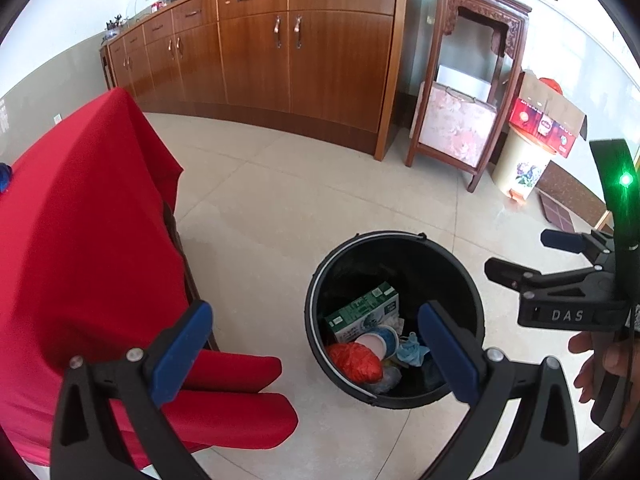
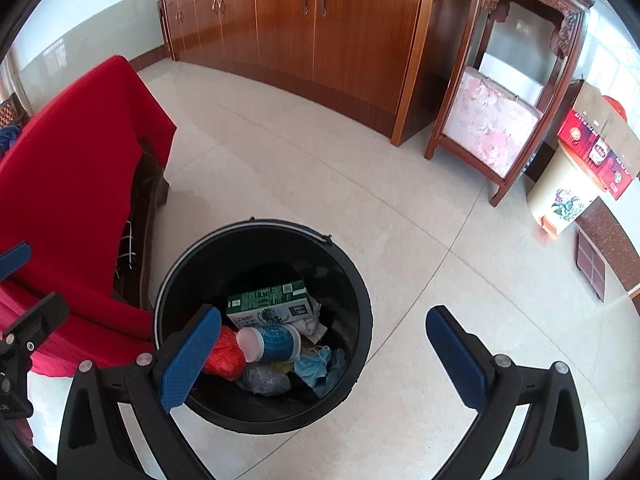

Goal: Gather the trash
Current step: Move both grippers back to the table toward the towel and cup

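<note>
Pale floor tiles (image 2: pixel 400 208) are stretching away toward a long wooden cabinet (image 1: pixel 304 52) and a carved wooden stand (image 2: pixel 516 80). Both grippers are tilting steeply down over a black bin (image 2: pixel 360 344). Left gripper (image 1: pixel 316 354) is hanging with its jaws spread wide and nothing between them — the bin is lying just ahead, by its right finger. Right gripper (image 2: pixel 324 354) is gaping empty too, its left finger overlapping the bin's rim. Inside are lying a green carton (image 2: pixel 268 302), a cup (image 2: pixel 272 342), a red bag (image 2: pixel 224 356). Red cloth (image 1: pixel 80 216) is draping furniture to the left
</note>
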Available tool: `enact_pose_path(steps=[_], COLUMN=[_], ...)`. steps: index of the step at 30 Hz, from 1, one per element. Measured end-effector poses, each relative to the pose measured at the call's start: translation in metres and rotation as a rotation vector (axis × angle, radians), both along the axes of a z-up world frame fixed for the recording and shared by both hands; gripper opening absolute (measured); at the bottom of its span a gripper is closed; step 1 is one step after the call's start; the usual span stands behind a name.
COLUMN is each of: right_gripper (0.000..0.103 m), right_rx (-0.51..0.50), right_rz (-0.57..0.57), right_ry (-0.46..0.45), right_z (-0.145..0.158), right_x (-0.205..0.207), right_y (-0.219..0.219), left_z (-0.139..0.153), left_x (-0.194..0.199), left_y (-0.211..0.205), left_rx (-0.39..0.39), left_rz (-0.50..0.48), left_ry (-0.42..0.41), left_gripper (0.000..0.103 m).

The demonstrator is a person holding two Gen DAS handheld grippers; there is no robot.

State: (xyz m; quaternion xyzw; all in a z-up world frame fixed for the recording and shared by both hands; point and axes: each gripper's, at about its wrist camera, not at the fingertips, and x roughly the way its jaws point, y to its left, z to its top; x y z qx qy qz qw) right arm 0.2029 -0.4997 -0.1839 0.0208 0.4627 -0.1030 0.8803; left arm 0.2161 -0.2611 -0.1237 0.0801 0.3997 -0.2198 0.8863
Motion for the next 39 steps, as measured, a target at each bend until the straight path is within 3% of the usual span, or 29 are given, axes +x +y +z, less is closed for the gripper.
enact_pose_path(steps=[8, 25, 39], right_gripper=[0.103, 0.103, 0.103], right_rx=[-0.001, -0.037, -0.033], right_rz=[-0.024, 0.090, 0.250], right_ry=[-0.075, -0.209, -0.264], right_z=[0.029, 0.097, 0.132], right_x=[-0.025, -0.052, -0.032], right_y=[0.011, 0.084, 0.176], left_z=[0.019, 0.069, 0.094], left_x=[-0.017, -0.043, -0.054], left_y=[0.017, 0.075, 0.155], left_rx=[-0.001, -0.052, -0.043], left_rz=[-0.010, 0.070, 0.203], left_ry=[-0.036, -0.135, -0.232], left_gripper=[0.103, 0.103, 0.103])
